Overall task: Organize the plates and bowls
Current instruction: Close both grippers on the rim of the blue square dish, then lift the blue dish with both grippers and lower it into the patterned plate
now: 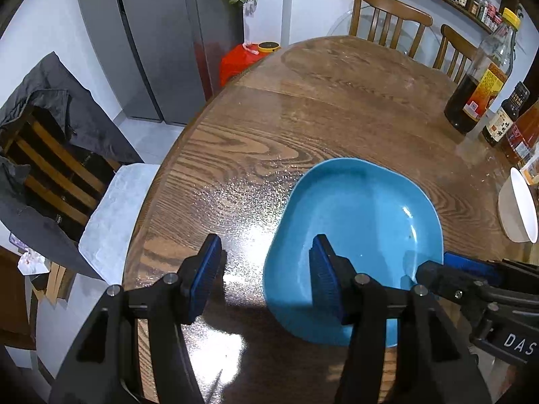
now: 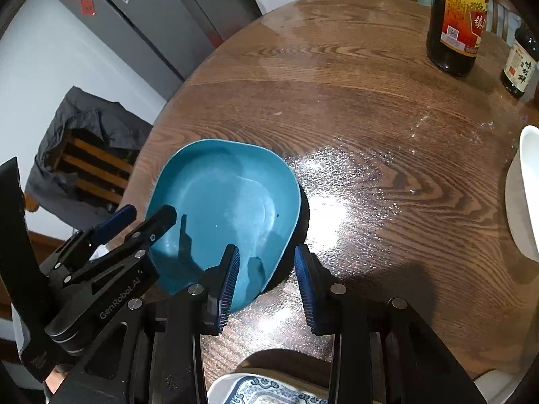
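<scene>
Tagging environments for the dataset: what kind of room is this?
Likely a home kitchen-dining area: a round wooden dining table with chairs, a grey fridge with magnets, and sauce bottles beside a blue dish.

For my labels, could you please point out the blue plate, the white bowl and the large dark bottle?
blue plate (image 1: 363, 208): left wrist view, inner floor.
white bowl (image 2: 520, 202): right wrist view, outer wall.
large dark bottle (image 2: 453, 17): right wrist view, body by the label.
</scene>
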